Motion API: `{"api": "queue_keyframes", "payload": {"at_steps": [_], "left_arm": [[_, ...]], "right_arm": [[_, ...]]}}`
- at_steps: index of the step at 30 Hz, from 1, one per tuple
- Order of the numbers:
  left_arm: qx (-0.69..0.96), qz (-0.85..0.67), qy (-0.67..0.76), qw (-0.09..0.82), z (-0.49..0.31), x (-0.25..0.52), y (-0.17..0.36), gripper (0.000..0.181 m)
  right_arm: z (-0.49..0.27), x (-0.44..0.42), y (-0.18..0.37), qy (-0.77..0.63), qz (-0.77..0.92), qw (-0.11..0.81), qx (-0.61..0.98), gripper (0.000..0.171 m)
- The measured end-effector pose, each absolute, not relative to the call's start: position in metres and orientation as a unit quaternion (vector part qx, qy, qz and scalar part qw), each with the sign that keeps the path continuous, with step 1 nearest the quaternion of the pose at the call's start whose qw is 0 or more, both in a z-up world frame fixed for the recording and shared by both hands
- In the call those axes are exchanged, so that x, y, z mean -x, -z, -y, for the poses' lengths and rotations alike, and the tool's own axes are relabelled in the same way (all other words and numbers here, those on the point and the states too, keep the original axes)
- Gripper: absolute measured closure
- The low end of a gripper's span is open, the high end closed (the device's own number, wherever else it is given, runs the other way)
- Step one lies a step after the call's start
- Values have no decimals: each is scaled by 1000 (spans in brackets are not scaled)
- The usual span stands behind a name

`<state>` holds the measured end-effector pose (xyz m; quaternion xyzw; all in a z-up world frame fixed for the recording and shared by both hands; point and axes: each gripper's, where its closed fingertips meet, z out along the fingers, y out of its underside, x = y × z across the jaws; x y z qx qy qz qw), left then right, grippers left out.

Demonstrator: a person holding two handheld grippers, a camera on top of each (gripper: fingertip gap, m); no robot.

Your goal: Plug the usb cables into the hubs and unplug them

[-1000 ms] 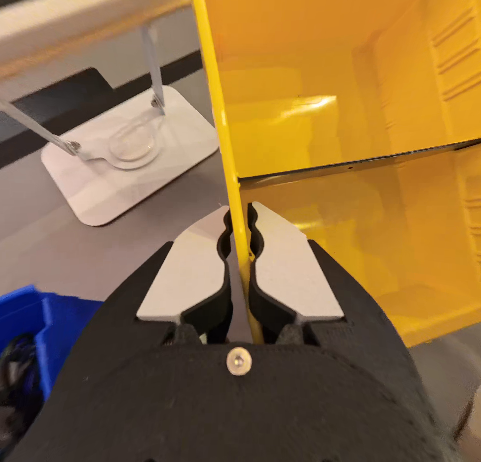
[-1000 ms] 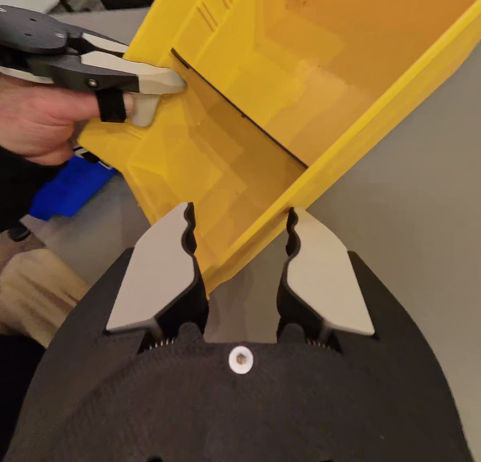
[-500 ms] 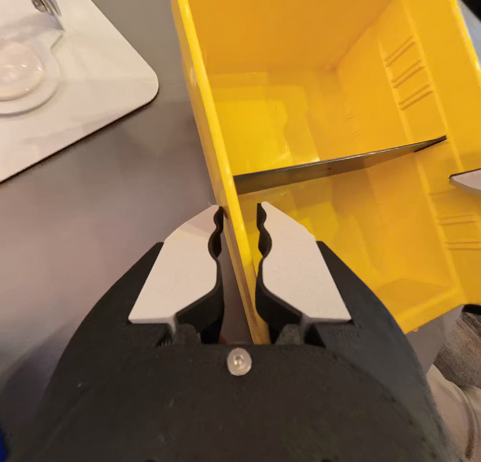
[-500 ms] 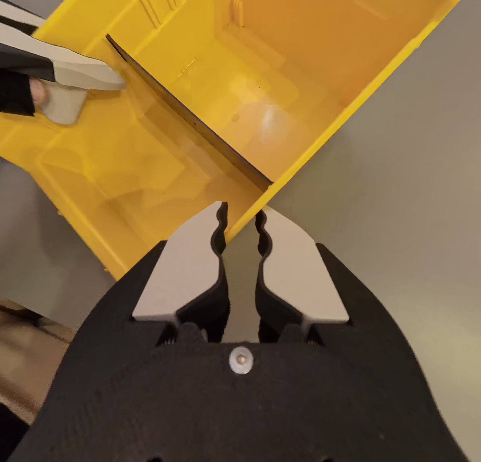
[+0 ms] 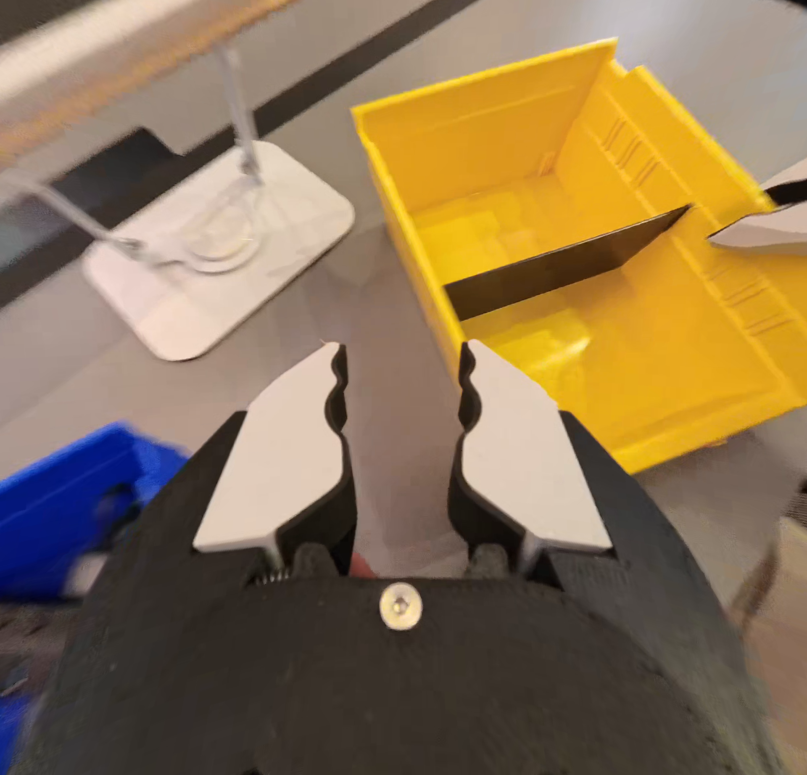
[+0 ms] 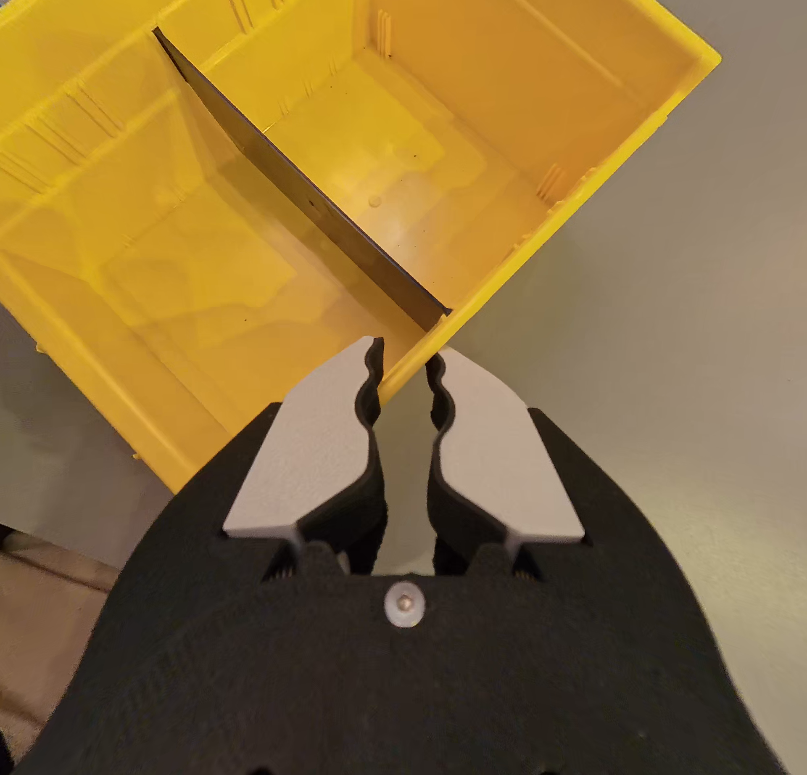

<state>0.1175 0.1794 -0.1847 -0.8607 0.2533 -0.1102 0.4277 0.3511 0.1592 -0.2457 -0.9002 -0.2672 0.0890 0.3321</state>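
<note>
No USB cable or hub shows clearly. An empty yellow bin (image 5: 480,133) with a black divider (image 5: 559,264) stands on the grey table. My left gripper (image 5: 401,356) is open and empty, just left of the bin's near corner and apart from it. My right gripper (image 6: 406,356) is shut on the side wall of the yellow bin (image 6: 524,55), close to the end of the divider (image 6: 305,199). In the left wrist view its fingertips (image 5: 742,238) show at the bin's right wall.
A white stand base (image 5: 218,273) with thin metal legs sits on the table (image 5: 393,273) left of the bin, under a pale bar. A blue bin (image 5: 65,492) with something dark and blurred in it is at the lower left. Bare grey table (image 6: 655,317) lies right of the yellow bin.
My left gripper let go of the bin's left wall, opened and drew back. My right gripper closed from open onto the right wall. The bin went from tilted to level on the table.
</note>
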Motion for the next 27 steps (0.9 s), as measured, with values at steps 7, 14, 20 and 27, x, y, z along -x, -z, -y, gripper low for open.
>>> {"api": "queue_keyframes", "payload": {"at_steps": [7, 14, 20, 27], "left_arm": [[857, -214, -113, 454, -157, 36, 153, 128], [869, -134, -257, 401, -114, 185, 173, 125], [883, -108, -264, 372, -94, 223, 198, 125], [899, -97, -245, 349, -86, 235, 220, 135]], "right_arm": [[-160, -352, 245, -74, 272, 333, 900, 152], [-163, -354, 244, -51, 279, 334, 899, 148], [-168, -351, 244, -41, 281, 324, 903, 146], [-167, -341, 241, -51, 277, 293, 914, 127]]}}
